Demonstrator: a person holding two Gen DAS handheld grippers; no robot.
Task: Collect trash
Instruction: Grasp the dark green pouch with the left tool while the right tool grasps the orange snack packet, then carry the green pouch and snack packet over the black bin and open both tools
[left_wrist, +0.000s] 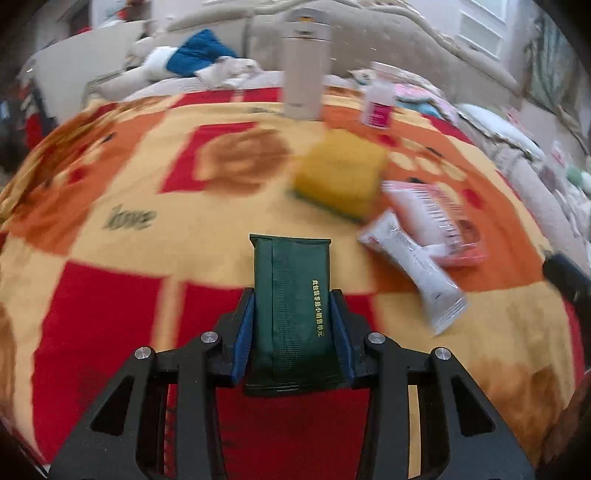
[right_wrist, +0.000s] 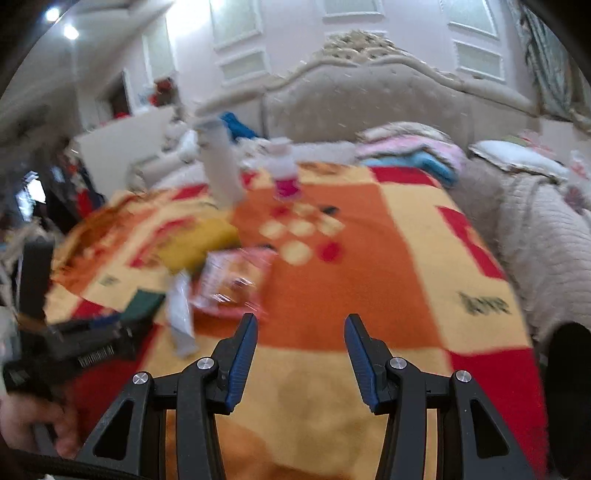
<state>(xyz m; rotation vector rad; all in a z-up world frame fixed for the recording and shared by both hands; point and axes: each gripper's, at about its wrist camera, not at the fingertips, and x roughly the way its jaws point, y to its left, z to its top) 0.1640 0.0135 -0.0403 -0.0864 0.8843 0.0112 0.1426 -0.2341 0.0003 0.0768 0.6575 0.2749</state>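
From the left wrist camera, the left hand-held gripper (left_wrist: 292, 299) is clamped on a dark green foil sachet with gold lettering (left_wrist: 291, 310), gripping it by its long edges and holding it over the red, orange and yellow patterned blanket (left_wrist: 110, 280) on the bed. Judging by this, one piece of trash is picked up; a white plastic wrapper (left_wrist: 410, 267) and a pink printed packet (left_wrist: 439, 221) still lie on the blanket to the right, overlapping, just beside a yellow sponge (left_wrist: 341, 177). Farther back stand a tall cream cylindrical flask (left_wrist: 304, 70) and a small white bottle with a pink label (left_wrist: 378, 99). No bin is in sight.

From the right wrist camera, the right hand-held gripper (right_wrist: 301, 350) hangs released and empty above the blanket, near the pink packet and pointing toward the padded beige headboard (right_wrist: 369, 99). The left gripper shows at the left edge with the green sachet, blurred.
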